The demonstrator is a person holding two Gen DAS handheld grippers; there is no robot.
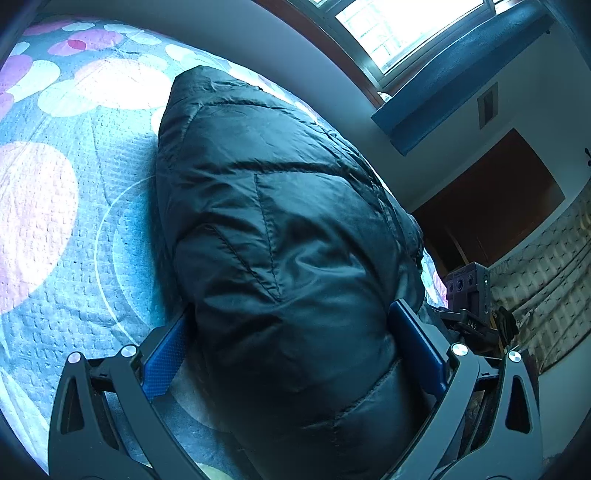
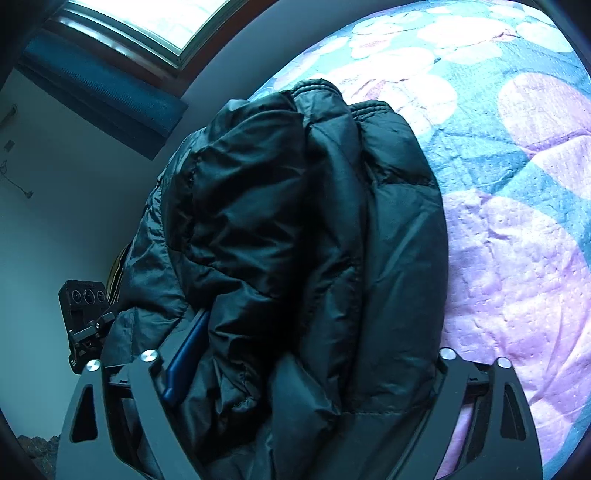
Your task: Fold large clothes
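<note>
A black quilted puffer jacket [image 1: 280,229] lies bunched in a thick folded bundle on the bed. My left gripper [image 1: 291,343] has its blue-padded fingers [image 1: 166,362] on either side of the bundle, shut on it. In the right wrist view the same jacket [image 2: 295,240] fills the middle, with its ribbed cuffs at the far end. My right gripper [image 2: 306,354] clamps the bundle too; only its left blue finger [image 2: 188,350] shows, the other is buried under fabric. The other gripper's body shows at the edge of each view.
The bed has a quilted cover [image 1: 74,192] with pink, white and purple circles on blue-grey. A window [image 1: 402,26] with a blue rolled blind [image 1: 458,77] is on the far wall. A dark wooden opening [image 1: 491,195] and a pale quilted panel [image 1: 546,273] lie beyond the bed.
</note>
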